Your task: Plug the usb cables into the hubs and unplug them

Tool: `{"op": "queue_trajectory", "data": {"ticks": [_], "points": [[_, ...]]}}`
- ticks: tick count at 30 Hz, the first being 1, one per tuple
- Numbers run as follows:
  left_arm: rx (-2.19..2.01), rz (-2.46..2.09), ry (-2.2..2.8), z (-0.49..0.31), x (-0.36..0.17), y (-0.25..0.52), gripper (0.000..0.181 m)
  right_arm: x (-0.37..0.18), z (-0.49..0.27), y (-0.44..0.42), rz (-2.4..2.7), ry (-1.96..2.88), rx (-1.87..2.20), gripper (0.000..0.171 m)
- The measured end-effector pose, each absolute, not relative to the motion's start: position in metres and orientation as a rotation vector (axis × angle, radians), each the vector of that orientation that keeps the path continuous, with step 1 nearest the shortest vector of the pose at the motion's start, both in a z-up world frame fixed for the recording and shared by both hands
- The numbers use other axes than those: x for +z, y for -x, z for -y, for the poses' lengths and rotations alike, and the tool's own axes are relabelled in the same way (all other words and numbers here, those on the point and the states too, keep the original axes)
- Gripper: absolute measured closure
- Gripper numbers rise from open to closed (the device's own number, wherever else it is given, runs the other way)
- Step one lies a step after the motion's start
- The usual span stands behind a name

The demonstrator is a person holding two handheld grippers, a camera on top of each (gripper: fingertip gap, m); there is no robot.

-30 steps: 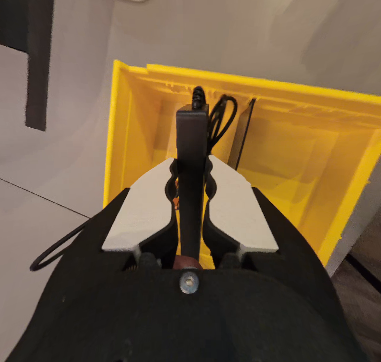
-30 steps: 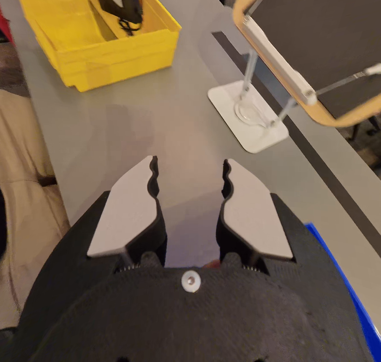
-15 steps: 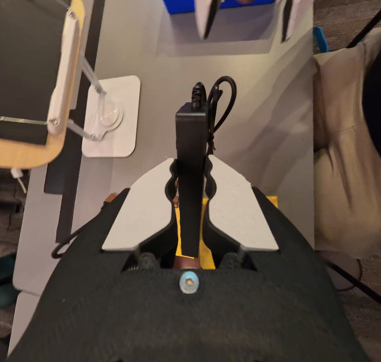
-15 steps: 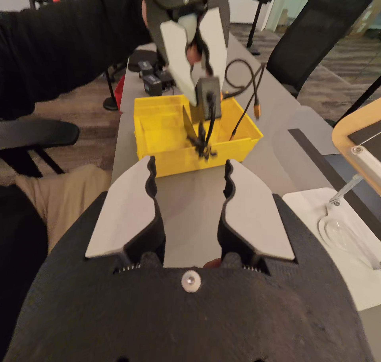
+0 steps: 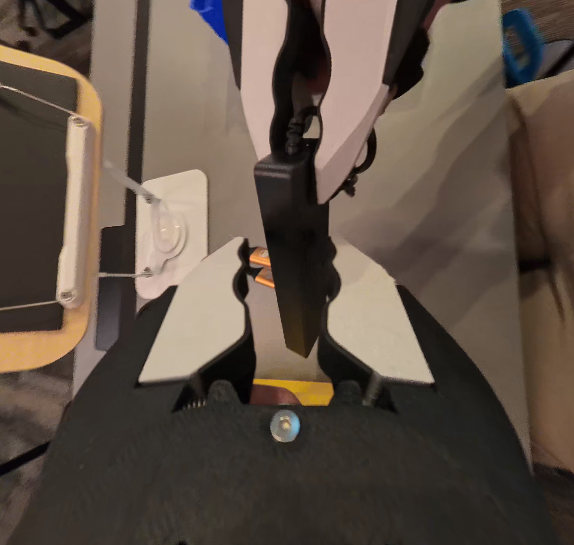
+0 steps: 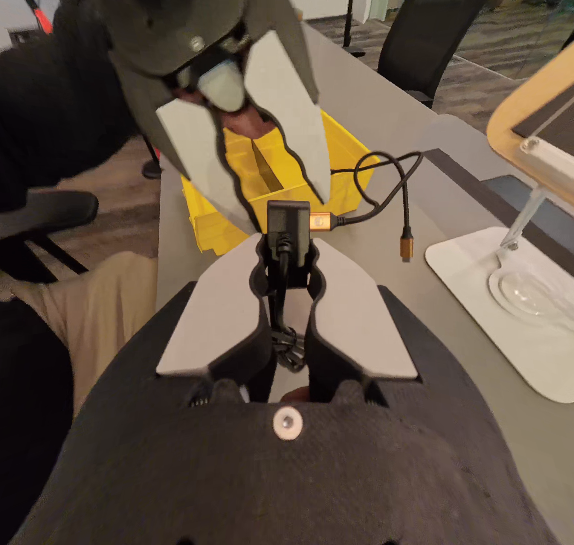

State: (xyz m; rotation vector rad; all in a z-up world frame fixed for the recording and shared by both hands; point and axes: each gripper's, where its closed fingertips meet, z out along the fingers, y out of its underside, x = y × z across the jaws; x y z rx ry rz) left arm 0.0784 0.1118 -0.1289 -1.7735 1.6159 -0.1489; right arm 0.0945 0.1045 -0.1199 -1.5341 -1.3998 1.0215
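The black hub (image 6: 288, 231) hangs in the air over the grey surface (image 6: 388, 281), its long side running from one hand-held gripper to the other. The right hand-held gripper (image 6: 287, 253) is squeezed tight on the end where the hub's own cord comes out, and the left hand-held gripper (image 5: 287, 269) is open wide around the far end. I think the left one should slide straight back and not bump the orange plug (image 6: 320, 221) stuck in the hub's side.

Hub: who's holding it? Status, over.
Right gripper shut on hub. Left gripper open around its far end. Cable plugged in, dangling.
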Motion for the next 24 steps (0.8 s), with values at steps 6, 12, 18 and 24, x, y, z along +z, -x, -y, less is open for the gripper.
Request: {"op": "queue_trajectory", "data": {"ticks": [6,12,18,24], "points": [[0.195,-1.395,1.789,-0.126,-0.153,-0.075,0.098,-0.11,-0.124,-0.117,1.137,1.637,1.188,0.149],[0.551,-1.225,1.694,-0.152,-0.168,-0.067,0.121,-0.109,-0.125,-0.12,0.987,1.697,1.296,0.149],[0.32,-1.162,1.717,-0.148,-0.165,-0.078,0.124,-0.098,-0.122,-0.122,1.002,1.641,1.358,0.145],[-0.171,-1.048,1.814,-0.136,-0.165,-0.084,0.125,-0.078,-0.125,-0.142,1.078,1.471,1.379,0.121]]}}
